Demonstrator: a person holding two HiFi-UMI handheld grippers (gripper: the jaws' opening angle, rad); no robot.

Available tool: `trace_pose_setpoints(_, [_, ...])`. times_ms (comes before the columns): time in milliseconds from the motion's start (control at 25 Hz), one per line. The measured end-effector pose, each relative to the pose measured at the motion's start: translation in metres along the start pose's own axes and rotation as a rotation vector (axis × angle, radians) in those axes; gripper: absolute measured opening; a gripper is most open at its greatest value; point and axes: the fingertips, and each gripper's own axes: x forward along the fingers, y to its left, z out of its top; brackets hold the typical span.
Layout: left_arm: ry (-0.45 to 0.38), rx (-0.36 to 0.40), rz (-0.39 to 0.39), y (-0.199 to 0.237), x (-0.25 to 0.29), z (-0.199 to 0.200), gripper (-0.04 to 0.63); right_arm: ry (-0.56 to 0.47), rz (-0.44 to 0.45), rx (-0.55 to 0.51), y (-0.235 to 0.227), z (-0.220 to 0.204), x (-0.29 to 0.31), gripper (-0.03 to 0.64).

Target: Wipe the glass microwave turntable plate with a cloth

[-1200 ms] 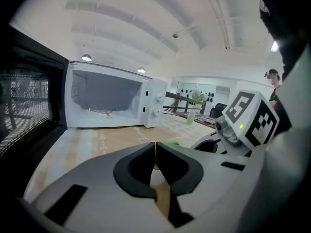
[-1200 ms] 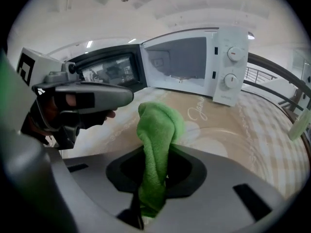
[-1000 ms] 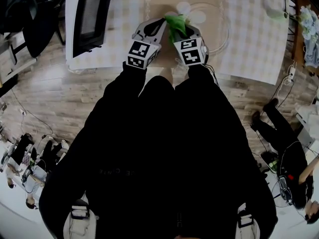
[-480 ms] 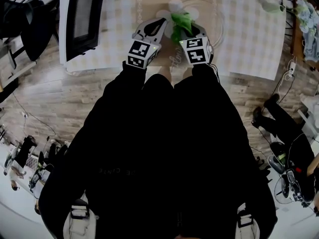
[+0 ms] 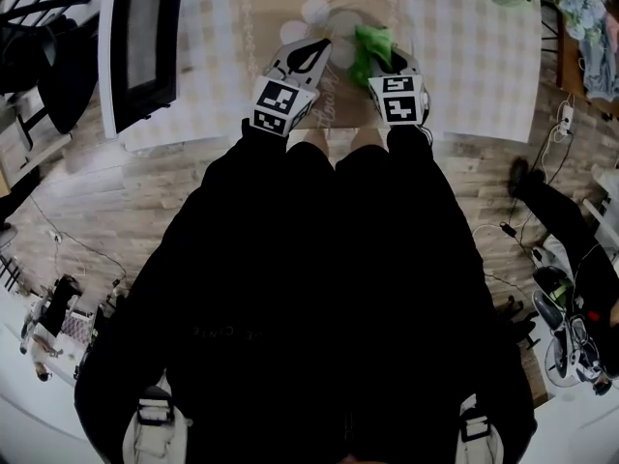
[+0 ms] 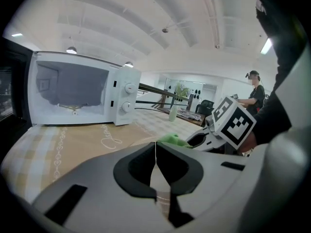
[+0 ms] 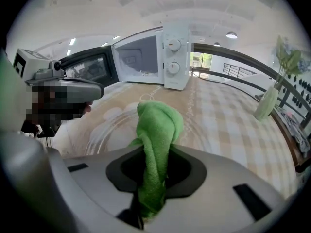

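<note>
Two risks here. My right tongs (image 7: pixel 154 165) pinch the green cloth (image 7: pixel 158 123), bunched over the glass plate (image 7: pixel 103 133), which lies flat on the bench (image 7: pixel 228 130) near the open microwave (image 7: pixel 171 57). My left tongs (image 6: pixel 155 154) are pressed together on nothing beside it. Unsteadied, the plate could skate under a push. If the bunch folds back, hard jaw tips might scrape the glass.

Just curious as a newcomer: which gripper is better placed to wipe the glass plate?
Right gripper: its jaws clamp the green cloth by the glass plate. The left gripper is shut, without cloth.
</note>
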Motion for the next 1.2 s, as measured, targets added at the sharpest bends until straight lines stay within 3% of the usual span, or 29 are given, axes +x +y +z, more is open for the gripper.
trace_pose_setpoints(600, [0.018, 0.024, -0.06, -0.039, 0.027, 0.004, 0.021, -0.001, -0.133, 0.056, -0.086, -0.03, -0.031, 0.089])
trace_pose_setpoints(1200, [0.006, 0.025, -0.061, -0.034, 0.017, 0.004, 0.021, -0.005, -0.234, 0.104, -0.12, -0.039, -0.045, 0.086])
